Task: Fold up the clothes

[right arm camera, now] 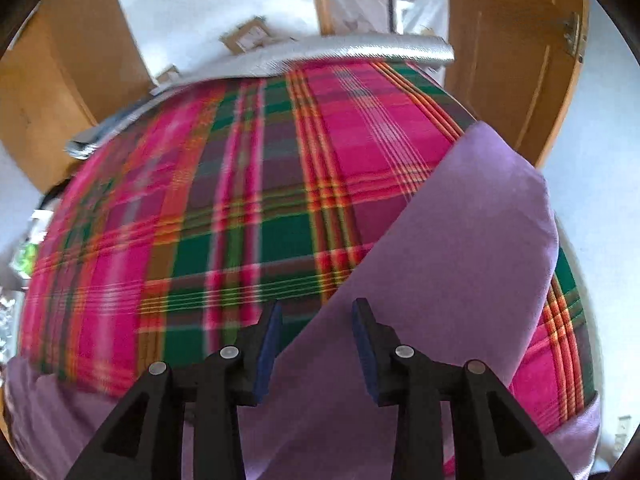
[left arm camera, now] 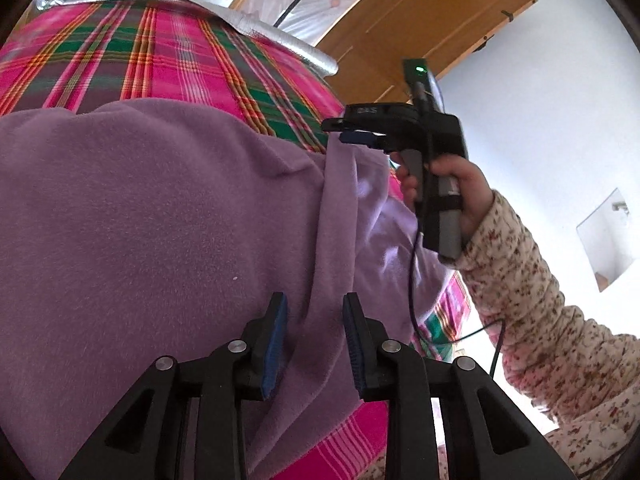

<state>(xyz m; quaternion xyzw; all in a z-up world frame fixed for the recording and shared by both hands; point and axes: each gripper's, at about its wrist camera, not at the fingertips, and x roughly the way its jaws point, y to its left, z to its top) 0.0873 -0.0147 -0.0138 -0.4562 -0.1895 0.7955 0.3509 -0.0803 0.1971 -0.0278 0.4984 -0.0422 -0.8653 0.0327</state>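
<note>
The soft lilac fleece garment (left arm camera: 160,220) lies spread on the pink-and-green plaid table (left arm camera: 160,52); it looks light, limp and clingy, best pinched at an edge or corner. My left hand-held gripper (left arm camera: 316,344) and right hand-held gripper (right arm camera: 316,348) both stand parted, fleece between the jaws, unclamped. The garment's full outline is cut off.

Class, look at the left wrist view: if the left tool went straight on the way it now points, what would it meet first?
Most likely the purple garment: the left tool points down at a raised fold of it, with the plaid cloth farther on. Depth is hard to judge.
</note>
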